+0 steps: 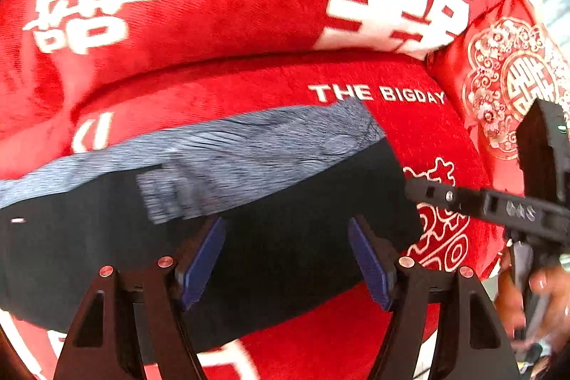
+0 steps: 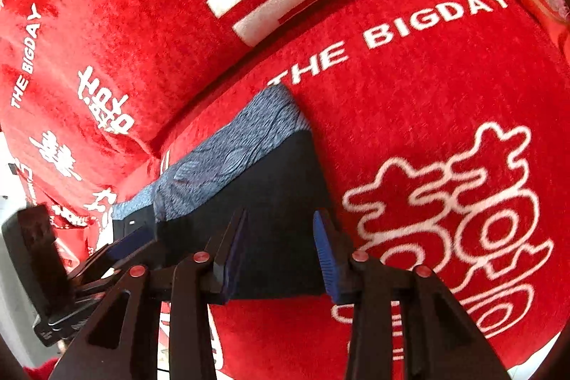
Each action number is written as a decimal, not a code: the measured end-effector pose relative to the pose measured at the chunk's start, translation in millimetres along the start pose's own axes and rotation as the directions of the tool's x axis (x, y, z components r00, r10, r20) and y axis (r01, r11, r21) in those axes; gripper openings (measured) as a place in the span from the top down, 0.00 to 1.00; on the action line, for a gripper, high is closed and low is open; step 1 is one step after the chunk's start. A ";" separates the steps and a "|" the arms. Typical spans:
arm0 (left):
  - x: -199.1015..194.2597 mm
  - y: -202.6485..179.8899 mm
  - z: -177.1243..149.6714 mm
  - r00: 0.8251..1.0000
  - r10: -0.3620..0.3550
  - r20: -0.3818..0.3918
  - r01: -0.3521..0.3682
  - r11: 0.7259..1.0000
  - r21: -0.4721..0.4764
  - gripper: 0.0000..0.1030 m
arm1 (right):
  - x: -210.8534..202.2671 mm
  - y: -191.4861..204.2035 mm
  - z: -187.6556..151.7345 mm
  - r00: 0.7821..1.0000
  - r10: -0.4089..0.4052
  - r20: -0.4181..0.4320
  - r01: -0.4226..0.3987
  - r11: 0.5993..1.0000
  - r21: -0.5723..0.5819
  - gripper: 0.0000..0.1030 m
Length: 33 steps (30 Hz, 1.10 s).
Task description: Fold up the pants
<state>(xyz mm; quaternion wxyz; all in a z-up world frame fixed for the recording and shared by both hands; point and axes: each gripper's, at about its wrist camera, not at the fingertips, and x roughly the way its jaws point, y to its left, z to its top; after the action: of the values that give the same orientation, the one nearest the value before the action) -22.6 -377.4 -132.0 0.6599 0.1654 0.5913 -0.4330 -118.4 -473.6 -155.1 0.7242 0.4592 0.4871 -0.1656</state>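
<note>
a: pants (image 1: 285,237) lay on a red plush sofa seat (image 1: 221,91), dark cloth folded into a flat band with a blue-grey ribbed waistband (image 1: 249,148) along the far edge, just under the words "the bigday".

b: were the tools holding them?

a: no. the left gripper (image 1: 286,259) hovered above the dark cloth with its blue pads spread apart and nothing between them. the right gripper (image 2: 281,255) also hung over the pants near their right end, pads parted, not pinching cloth.

b: how would the fabric behave?

a: it looked soft, light and limp, likely to drape and sag when lifted, and the plush beneath would probably drag on it. the ribbed band seemed thicker and firmer.

b: where should one take hold?

a: probably at the two ends of the folded edge, pinching all layers together, so the fold stayed square. a red cushion (image 1: 498,88) sat to the right, apart from the pants.
</note>
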 end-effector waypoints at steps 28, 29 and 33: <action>-36.3 118.1 -96.5 0.940 0.312 -0.136 -0.340 0.848 -0.406 0.30 | 45.5 133.7 -51.4 0.984 -0.086 -0.153 0.002 0.875 -0.483 0.59; -34.9 119.2 -98.5 0.937 0.317 -0.147 -0.349 0.843 -0.410 0.30 | 51.5 137.5 -53.0 0.983 -0.089 -0.158 0.002 0.876 -0.483 0.58; -32.8 124.3 -110.0 0.940 0.298 -0.165 -0.340 0.840 -0.423 0.30 | 92.8 145.9 -71.5 0.957 -0.197 -0.215 0.069 0.870 -0.488 0.44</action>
<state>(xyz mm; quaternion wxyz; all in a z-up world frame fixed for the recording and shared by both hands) 5.2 -213.8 -165.3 0.7148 0.1261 0.6686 -0.1620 -14.0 -318.8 -168.6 0.7317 0.2503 0.6333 -0.0298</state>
